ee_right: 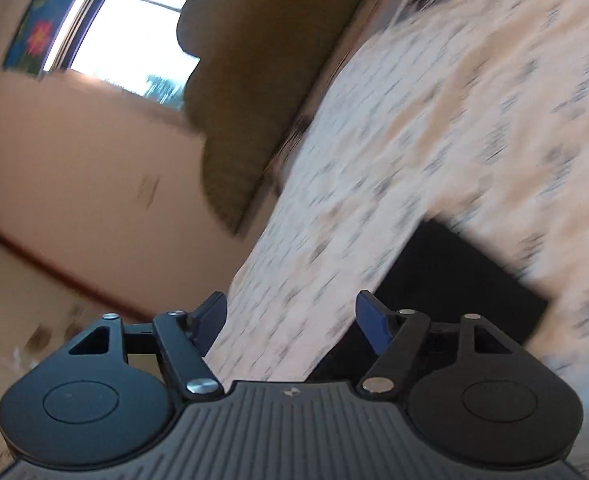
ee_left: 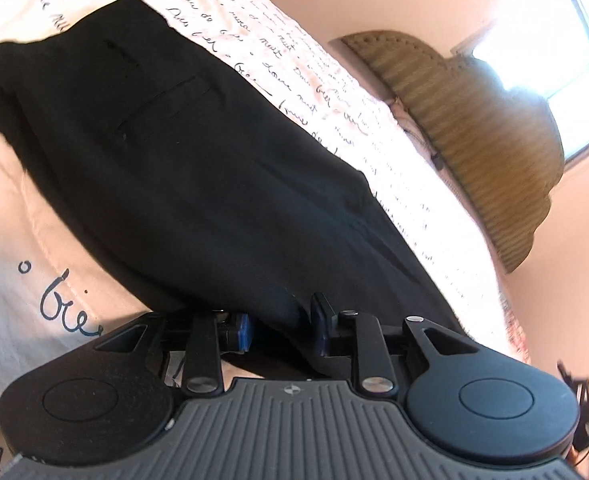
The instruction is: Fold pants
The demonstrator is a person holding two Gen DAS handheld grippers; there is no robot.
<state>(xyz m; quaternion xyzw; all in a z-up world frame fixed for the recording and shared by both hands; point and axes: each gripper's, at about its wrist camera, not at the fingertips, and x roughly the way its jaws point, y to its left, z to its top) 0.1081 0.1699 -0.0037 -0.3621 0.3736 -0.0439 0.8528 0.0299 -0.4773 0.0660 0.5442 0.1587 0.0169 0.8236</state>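
The black pants (ee_left: 166, 152) lie folded lengthwise on the white bedspread (ee_left: 334, 92) printed with dark handwriting, a back pocket facing up and the cloth mostly smooth. The left gripper (ee_left: 280, 326) has its fingers partly apart with a bunched end of the pants between them, the pads not clearly pressing. The right gripper (ee_right: 290, 320) has its fingers wide apart and holds nothing, just beside a dark edge of the pants.

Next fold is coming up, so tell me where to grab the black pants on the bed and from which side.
Probably the near narrow end of the pants, where cloth already sits between the left gripper pads. Come in low from the bedspread's near edge. The pants lie flat and taper toward that end, so the layers gather there; the far end is wide and stacked, harder to pinch.
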